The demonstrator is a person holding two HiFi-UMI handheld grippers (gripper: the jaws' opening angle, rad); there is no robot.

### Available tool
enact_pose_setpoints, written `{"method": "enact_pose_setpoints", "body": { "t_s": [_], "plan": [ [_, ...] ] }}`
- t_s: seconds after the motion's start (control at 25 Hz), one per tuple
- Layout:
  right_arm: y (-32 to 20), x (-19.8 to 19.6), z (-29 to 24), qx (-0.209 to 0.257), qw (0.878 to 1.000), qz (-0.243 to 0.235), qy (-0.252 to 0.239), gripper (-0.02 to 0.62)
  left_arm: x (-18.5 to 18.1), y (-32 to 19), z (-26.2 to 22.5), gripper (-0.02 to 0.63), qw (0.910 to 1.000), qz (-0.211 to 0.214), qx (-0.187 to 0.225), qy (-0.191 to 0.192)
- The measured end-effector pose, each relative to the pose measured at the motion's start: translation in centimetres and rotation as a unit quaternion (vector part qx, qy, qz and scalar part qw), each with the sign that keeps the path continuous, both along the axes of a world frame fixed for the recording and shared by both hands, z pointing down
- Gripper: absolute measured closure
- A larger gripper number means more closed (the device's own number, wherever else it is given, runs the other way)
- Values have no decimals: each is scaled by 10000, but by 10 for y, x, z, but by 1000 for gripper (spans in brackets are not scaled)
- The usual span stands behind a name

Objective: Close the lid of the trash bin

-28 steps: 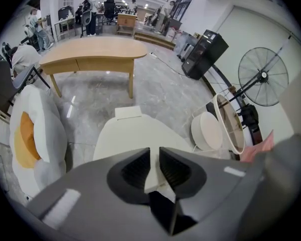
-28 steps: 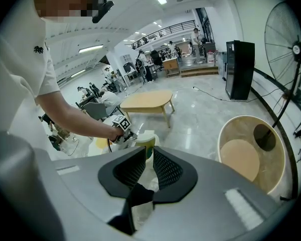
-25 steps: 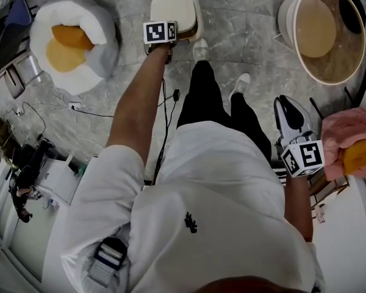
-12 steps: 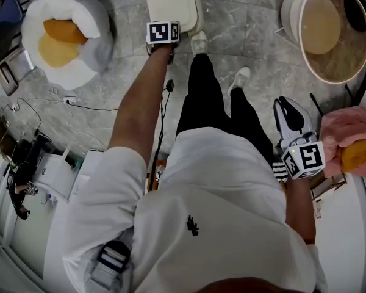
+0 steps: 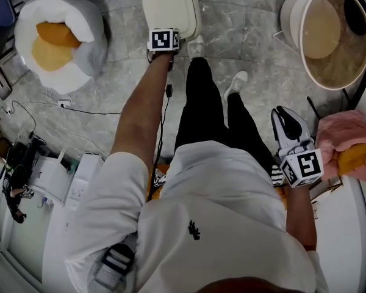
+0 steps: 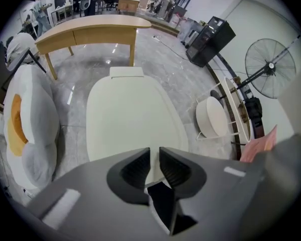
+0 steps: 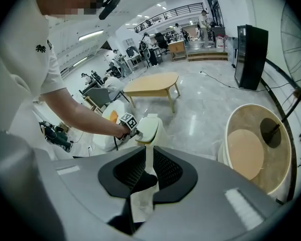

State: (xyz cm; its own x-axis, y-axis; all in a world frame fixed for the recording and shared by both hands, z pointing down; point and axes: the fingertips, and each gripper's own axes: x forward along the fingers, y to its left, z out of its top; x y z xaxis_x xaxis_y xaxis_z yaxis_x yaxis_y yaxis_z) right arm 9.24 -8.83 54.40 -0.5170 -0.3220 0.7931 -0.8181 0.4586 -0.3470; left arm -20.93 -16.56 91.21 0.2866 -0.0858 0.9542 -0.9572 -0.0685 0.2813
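Observation:
The cream trash bin point(image 5: 171, 6) stands on the grey floor ahead of the person's feet. Its lid point(image 6: 133, 118) lies nearly flat over it and fills the middle of the left gripper view. My left gripper point(image 5: 165, 35) is stretched out to the lid's near edge, just above it, with its jaws point(image 6: 154, 157) shut and nothing between them. From the right gripper view the left gripper point(image 7: 128, 127) sits at the lid point(image 7: 150, 126). My right gripper point(image 5: 287, 115) hangs beside the person's right hip, shut and empty, far from the bin.
A white egg-shaped cushion point(image 5: 55, 35) with an orange centre lies left of the bin. A round wooden-topped table point(image 5: 329, 35) stands at the right, and a pink cloth point(image 5: 348, 145) sits near the right gripper. A black cable point(image 5: 165, 102) runs along the floor.
The brown gap under the lid's right front edge, seen a second ago, no longer shows in the head view. The left gripper stays at the lid's near edge; the right gripper has barely moved.

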Motion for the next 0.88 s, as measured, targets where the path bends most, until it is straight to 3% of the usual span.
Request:
{"method": "enact_pose_setpoints", "body": {
  "t_s": [0.88],
  "plan": [
    [6, -28, 22, -201, 9997, -136, 22, 551, 0, 7, 33, 502, 9999, 84, 37, 52]
  ]
}}
